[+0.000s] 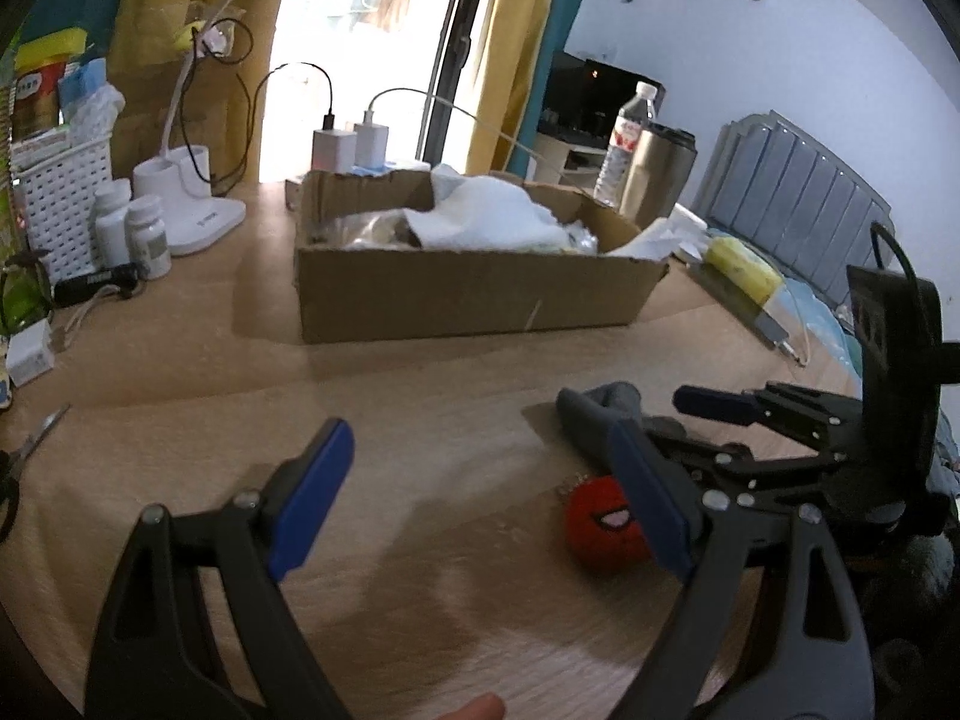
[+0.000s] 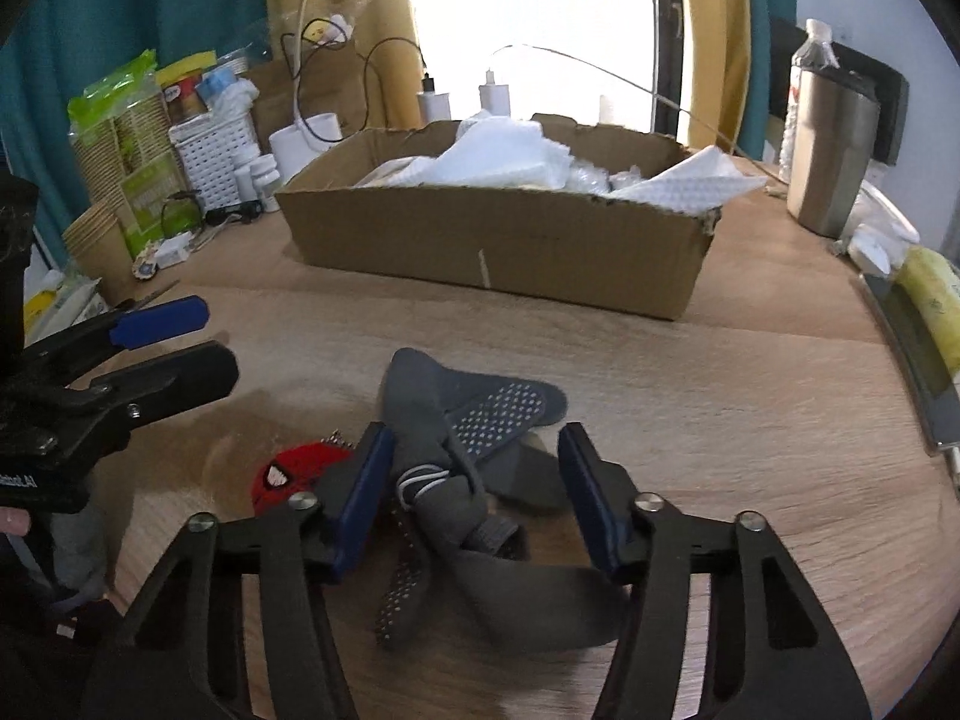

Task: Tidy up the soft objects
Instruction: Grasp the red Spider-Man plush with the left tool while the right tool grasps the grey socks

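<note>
The right hand-held gripper [image 2: 474, 498] stands with its jaws spread wide around a tangle of grey socks [image 2: 474, 450] on the tabletop [image 2: 750, 420], gripping nothing yet. The left hand-held gripper [image 1: 480, 498] is also open and empty, hovering over bare wood just beside a small red plush [image 1: 606, 525].

The socks are knotted together with a white cord [image 2: 420, 477] looped through them, so a pinch taken from here may catch only one fold or the cord, and the rest could trail, snag or drop before reaching the box [image 2: 498, 240]. The plush lies touching the left edge of the pile, close to the right gripper's left finger; closing could nip it or knock it away.

The two grippers sit near each other, so a careless reach by either risks a collision. The box is already heaped with white cloth [image 2: 510, 156], and anything set on top may slide off.
</note>
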